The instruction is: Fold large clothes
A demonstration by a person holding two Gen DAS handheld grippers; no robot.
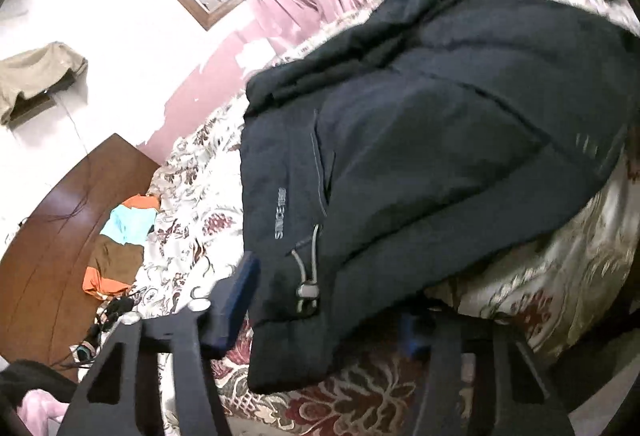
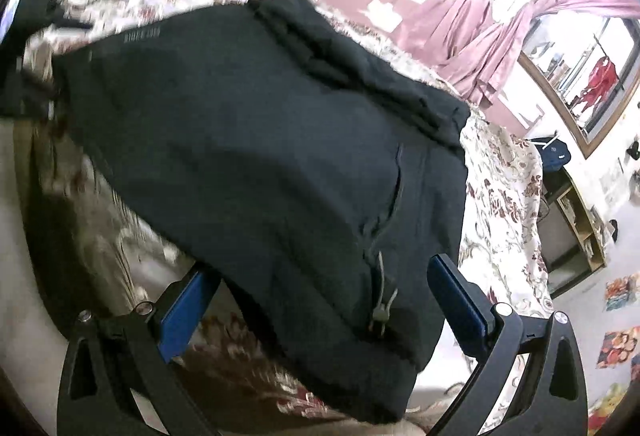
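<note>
Right hand-held gripper (image 2: 320,300) spread apart over dark jacket (image 2: 260,155) at bed (image 2: 504,203) edge; left (image 1: 320,300) likewise apart. Mid-fold; next calls for pinching hem.

Jacket (image 1: 420,139): dark navy, with grey lettering and a grey drawstring toggle (image 1: 308,290). Bedspread (image 1: 192,195): cream ground with dark red and grey floral pattern. Curtains (image 2: 516,15): pink. Headboard (image 1: 56,236): brown wood. Folded clothes (image 1: 120,248): orange, light blue, brown. Gripper pads (image 2: 460,300): blue on black frames.
</note>
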